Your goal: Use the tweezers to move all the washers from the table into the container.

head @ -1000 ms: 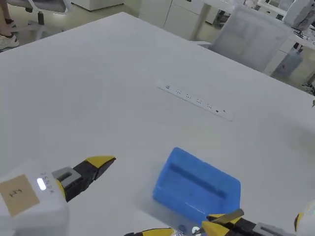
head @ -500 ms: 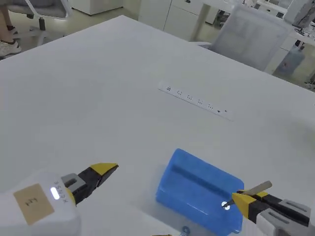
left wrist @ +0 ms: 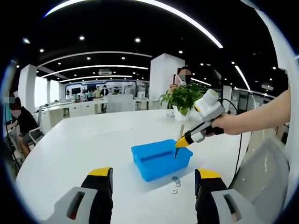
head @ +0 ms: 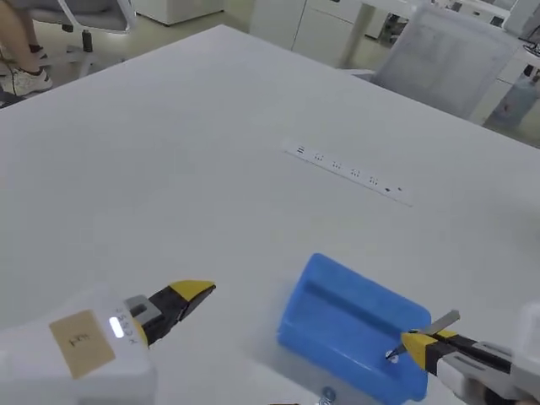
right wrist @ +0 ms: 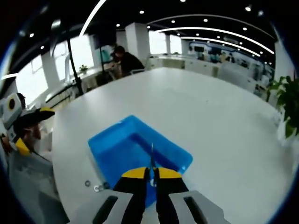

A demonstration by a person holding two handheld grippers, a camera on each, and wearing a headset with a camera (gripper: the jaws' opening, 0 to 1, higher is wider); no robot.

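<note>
The right gripper (head: 415,343) has lifted from the bench (head: 169,152) by the container's near edge and now hangs above the container (head: 295,325). Its yellow-tipped fingers are pressed together, pinching thin metal tweezers (right wrist: 152,158) whose points aim down into the container. A pale glint sits at the tips, too small to name. The container is a rectangular blue plastic tray with low walls, and its floor reads as plain blue. Three small ring-shaped washers (right wrist: 96,188) lie on the smooth white bench just outside the container's near wall. The left gripper (left wrist: 153,172) hovers on the container's near side, well apart from it, fingers spread wide. Beyond the container's far side lies a flat white power strip (head: 350,175), and further off stands a leafy plant (left wrist: 182,98).
</note>
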